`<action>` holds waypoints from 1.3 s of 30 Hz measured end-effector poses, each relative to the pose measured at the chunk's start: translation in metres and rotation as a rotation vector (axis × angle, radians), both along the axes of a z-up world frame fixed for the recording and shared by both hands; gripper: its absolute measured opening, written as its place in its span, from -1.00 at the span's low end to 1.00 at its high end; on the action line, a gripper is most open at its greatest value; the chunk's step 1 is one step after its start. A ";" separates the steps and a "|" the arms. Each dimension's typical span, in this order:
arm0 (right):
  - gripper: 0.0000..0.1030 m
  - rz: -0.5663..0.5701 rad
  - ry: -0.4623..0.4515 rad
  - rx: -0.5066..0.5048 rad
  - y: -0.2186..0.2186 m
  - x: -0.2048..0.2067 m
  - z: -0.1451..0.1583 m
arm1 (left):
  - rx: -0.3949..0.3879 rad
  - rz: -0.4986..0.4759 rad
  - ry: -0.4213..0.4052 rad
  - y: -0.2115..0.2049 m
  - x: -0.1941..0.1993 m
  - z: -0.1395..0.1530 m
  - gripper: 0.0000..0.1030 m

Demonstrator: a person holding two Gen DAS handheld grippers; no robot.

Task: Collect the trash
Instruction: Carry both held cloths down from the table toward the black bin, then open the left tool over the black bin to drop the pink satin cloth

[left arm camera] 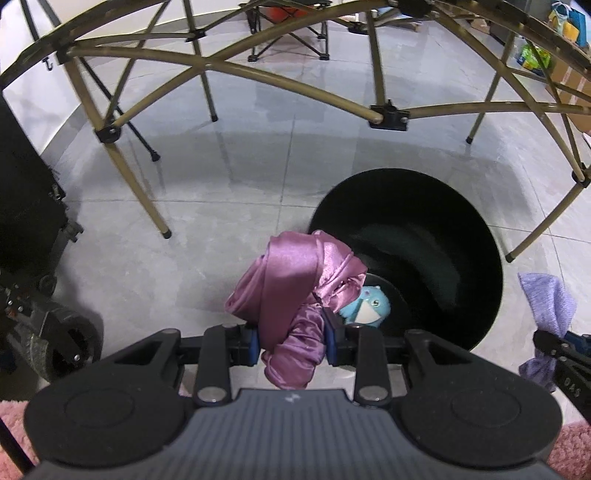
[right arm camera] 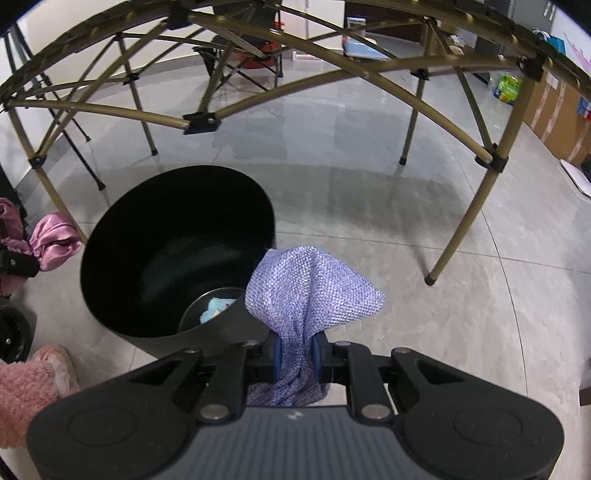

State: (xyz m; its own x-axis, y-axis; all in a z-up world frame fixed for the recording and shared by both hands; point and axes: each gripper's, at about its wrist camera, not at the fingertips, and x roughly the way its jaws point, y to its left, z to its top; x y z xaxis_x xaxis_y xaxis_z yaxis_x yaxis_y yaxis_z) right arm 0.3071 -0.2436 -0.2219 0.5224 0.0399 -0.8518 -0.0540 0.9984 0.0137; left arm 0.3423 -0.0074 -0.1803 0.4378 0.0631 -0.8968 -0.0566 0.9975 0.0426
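A round black bin (left arm camera: 443, 236) stands on the grey tile floor, with a light blue soft toy (left arm camera: 369, 304) at its bottom. My left gripper (left arm camera: 291, 341) is shut on a crumpled pink satin cloth (left arm camera: 291, 280), held over the bin's near left rim. In the right wrist view the same bin (right arm camera: 122, 266) and toy (right arm camera: 216, 308) show at left. My right gripper (right arm camera: 297, 356) is shut on a lilac knitted cloth (right arm camera: 310, 288) at the bin's right rim. Each view catches the other hand's load: lilac cloth (left arm camera: 546, 299), pink cloth (right arm camera: 55, 240).
A folding table's tan metal frame (left arm camera: 280, 79) arches over the bin, its legs (left arm camera: 147, 206) planted around it. A black wheeled case (left arm camera: 26, 192) stands at left. A pink fluffy sleeve (right arm camera: 26, 395) shows low left. Cardboard boxes (right arm camera: 554, 114) and a folding chair (left arm camera: 288, 29) stand farther off.
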 end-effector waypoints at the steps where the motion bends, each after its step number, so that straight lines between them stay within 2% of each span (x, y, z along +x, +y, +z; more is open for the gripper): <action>1: -0.70 -0.004 0.004 -0.001 -0.001 0.001 -0.002 | -0.002 -0.005 0.001 -0.003 0.002 0.000 -0.39; 8: -0.70 -0.032 0.017 0.000 -0.012 0.007 -0.008 | -0.022 -0.046 0.009 -0.030 0.018 -0.003 -0.39; 24: -0.70 -0.093 0.026 0.018 -0.035 0.019 -0.016 | -0.015 -0.118 0.036 -0.088 0.048 -0.019 -0.38; 39: -0.70 -0.109 0.057 0.035 -0.041 0.025 -0.025 | 0.008 -0.114 0.071 -0.101 0.065 -0.037 -0.35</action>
